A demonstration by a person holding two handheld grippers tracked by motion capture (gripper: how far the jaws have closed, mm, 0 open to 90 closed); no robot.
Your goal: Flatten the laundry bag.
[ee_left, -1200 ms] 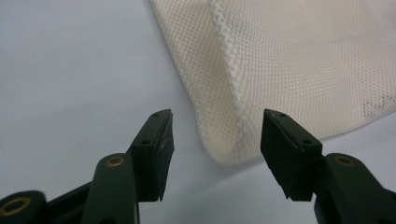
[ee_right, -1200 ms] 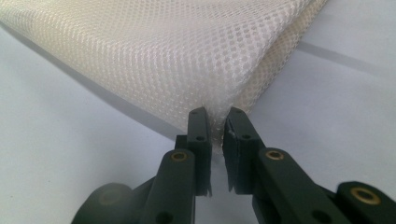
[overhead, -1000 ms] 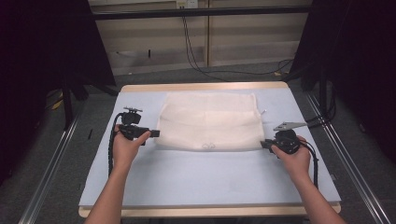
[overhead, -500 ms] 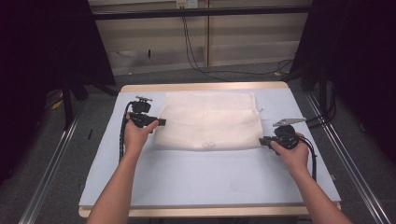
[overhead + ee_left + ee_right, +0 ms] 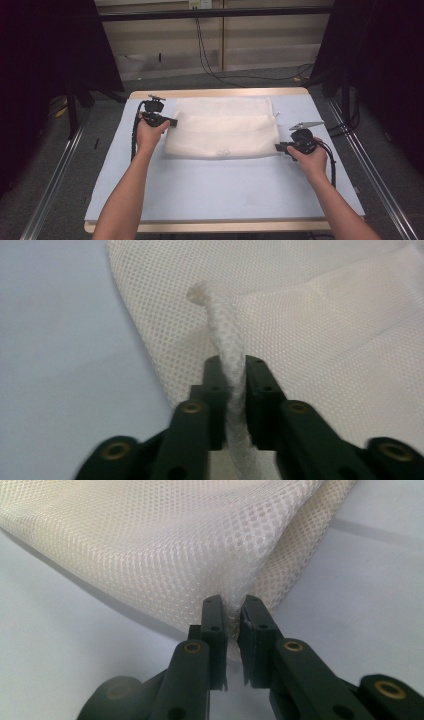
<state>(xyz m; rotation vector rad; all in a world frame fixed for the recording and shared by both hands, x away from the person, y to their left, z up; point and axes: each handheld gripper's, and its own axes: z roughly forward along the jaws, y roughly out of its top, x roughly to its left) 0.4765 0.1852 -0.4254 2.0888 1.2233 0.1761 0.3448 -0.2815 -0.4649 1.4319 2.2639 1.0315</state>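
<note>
Claw work first: our left claw (image 5: pixel 231 390) has just been closing and now pinches a fold of the white mesh bag (image 5: pixel 222 127) lying mid-worktop (image 5: pixel 200 190); our right claw (image 5: pixel 231 630) pinches its near right corner. We should lift both evenly, keeping the mesh taut. From above we see the whole bag; each claw's view shows the bite itself.
</note>
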